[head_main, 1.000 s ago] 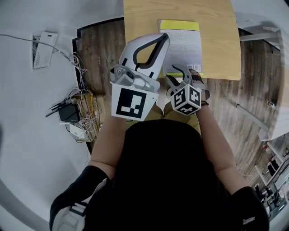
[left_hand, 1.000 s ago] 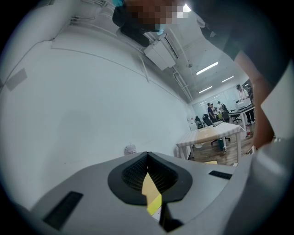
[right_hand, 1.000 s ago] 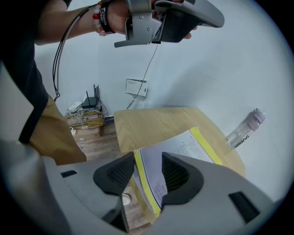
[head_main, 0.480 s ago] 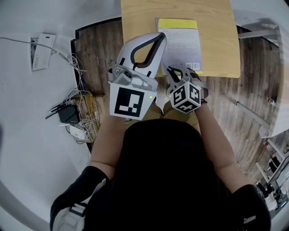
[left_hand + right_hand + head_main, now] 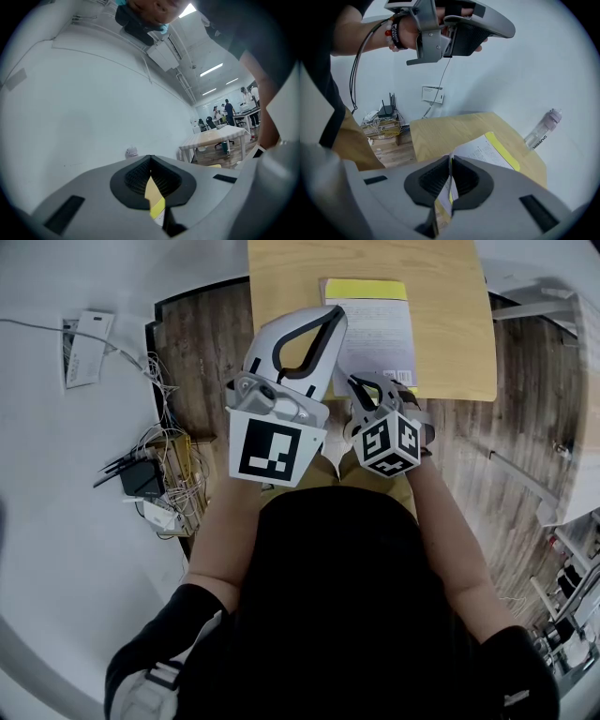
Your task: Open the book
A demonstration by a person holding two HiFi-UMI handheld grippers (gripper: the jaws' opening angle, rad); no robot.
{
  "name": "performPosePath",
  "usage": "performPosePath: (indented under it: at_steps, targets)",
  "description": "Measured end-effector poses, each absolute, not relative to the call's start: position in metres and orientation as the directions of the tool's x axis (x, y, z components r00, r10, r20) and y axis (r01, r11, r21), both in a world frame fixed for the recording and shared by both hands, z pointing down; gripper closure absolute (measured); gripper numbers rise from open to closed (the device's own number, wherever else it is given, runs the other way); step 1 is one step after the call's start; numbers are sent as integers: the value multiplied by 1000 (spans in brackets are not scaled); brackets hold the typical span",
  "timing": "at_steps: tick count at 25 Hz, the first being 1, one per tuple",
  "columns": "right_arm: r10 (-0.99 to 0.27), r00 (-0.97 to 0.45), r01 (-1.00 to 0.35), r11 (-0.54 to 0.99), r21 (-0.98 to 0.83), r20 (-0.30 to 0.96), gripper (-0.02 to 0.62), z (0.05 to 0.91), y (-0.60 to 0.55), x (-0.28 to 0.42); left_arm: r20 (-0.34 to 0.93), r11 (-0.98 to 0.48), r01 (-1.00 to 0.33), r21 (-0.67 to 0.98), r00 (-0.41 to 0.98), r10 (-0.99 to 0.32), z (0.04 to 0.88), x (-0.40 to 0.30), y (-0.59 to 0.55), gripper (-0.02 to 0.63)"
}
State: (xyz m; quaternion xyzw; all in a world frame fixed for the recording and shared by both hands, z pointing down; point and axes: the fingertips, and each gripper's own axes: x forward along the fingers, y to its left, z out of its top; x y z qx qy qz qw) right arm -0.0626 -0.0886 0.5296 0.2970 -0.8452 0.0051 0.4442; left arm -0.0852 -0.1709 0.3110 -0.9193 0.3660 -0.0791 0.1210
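Now the grasp on the cover looks made, so the step in hand is taking hold of the book (image 5: 380, 334) before lifting it open. The right hand-held gripper (image 5: 450, 164) points down at the book's near end. Its jaws have just been closing, and a thin sheet, the cover's edge or perhaps a few pages with it, sits pinched between the pads. The left hand-held gripper (image 5: 150, 158) is held level above the tabletop (image 5: 459, 324), clenched on nothing and apart from the book. The book lies flat on the tabletop, close to its near edge, with its long axis running straight away from the person and its yellow band (image 5: 366, 290) at the far end. Next, I judge, the right one needs to raise the pinched edge and swing it over in an arc, gently enough that the sheet neither tears nor slips free. Which side carries the spine I cannot tell.
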Motion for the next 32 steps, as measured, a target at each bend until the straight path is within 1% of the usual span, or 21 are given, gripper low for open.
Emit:
performPosePath:
  at_steps: [8,14,21,32]
  targets:
    - [-554,-431,-531,794,296,712,554,505,-96,-49,45,-695,-653,-300,718,-694,301,-76,-168,601]
    - [-612,-427,-562,756,336,666,554,480,-107,-29,27,-695,-645,-319,726,-687,289,-56,-171,602]
    - [-672,-410,-600,708,372,617,554,456,-118,3,7,-688,-640,-344,730,-683,275,-30,-171,601]
    - [-721,-380,-640,657,398,579,552,438,-130,66,5,-661,-654,-368,709,-705,271,9,-173,601]
